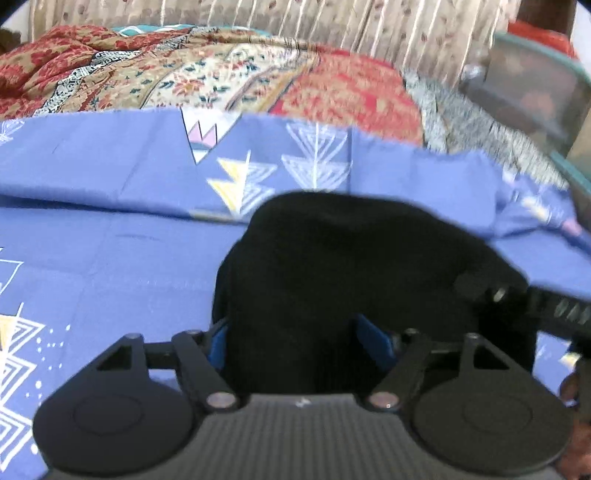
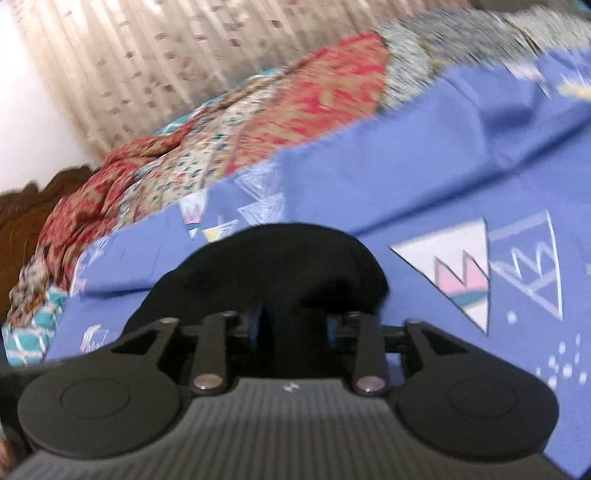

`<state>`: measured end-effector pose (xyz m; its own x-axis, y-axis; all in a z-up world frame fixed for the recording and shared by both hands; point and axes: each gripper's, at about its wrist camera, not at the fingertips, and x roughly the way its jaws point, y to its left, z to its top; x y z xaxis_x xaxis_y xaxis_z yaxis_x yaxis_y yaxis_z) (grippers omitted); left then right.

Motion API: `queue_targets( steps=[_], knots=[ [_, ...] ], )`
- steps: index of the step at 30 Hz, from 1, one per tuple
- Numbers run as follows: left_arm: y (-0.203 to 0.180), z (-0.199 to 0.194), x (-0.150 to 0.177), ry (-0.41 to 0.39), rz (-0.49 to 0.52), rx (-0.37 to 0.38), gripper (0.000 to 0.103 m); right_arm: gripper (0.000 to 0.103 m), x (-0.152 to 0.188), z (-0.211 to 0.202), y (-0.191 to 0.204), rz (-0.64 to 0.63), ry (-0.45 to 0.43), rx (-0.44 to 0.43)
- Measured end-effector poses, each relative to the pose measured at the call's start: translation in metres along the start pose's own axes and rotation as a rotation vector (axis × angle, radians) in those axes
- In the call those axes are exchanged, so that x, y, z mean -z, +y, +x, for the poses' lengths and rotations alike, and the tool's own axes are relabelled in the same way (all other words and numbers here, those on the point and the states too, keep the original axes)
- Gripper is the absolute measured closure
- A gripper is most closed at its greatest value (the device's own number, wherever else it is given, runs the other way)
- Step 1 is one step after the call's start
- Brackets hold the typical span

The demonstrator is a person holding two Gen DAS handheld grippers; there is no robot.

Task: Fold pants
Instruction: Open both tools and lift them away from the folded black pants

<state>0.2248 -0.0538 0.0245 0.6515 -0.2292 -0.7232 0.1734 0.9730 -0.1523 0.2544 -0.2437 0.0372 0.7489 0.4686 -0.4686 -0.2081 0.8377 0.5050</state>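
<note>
The black pants (image 1: 332,266) hang in a bunched heap over the fingers of my left gripper (image 1: 295,332), above the blue bedsheet. Its blue pads (image 1: 218,343) show on either side of the bundle and press on the cloth, and the fingertips are hidden under it. A ribbed black finger (image 1: 554,310) of the other gripper reaches into the same bundle from the right edge. In the right wrist view the black pants (image 2: 288,266) also drape over my right gripper (image 2: 293,321). Cloth fills its narrow gap and covers the tips.
A blue bedsheet (image 1: 92,258) with triangle prints covers the bed. A red and beige patterned quilt (image 1: 221,74) and a grey speckled blanket (image 1: 461,122) lie behind it, before a curtain (image 1: 369,26). A carved wooden headboard (image 2: 33,199) stands at left. A teal-framed object (image 1: 535,85) is at far right.
</note>
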Motion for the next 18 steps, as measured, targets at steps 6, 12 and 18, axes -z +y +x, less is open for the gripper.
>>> queue_targets(
  steps=[6,12,18],
  knots=[
    [0.008,-0.049,0.035,0.005,-0.029,-0.014,0.017,0.041,0.029,-0.056,-0.015,0.141,-0.052,-0.02],
    [0.007,-0.103,0.101,0.049,-0.042,-0.05,0.013,0.04,0.092,-0.114,-0.003,0.196,0.011,0.03],
    [-0.009,-0.141,0.164,0.157,-0.063,-0.091,0.012,0.04,0.156,-0.166,0.024,0.176,0.105,0.047]
  ],
)
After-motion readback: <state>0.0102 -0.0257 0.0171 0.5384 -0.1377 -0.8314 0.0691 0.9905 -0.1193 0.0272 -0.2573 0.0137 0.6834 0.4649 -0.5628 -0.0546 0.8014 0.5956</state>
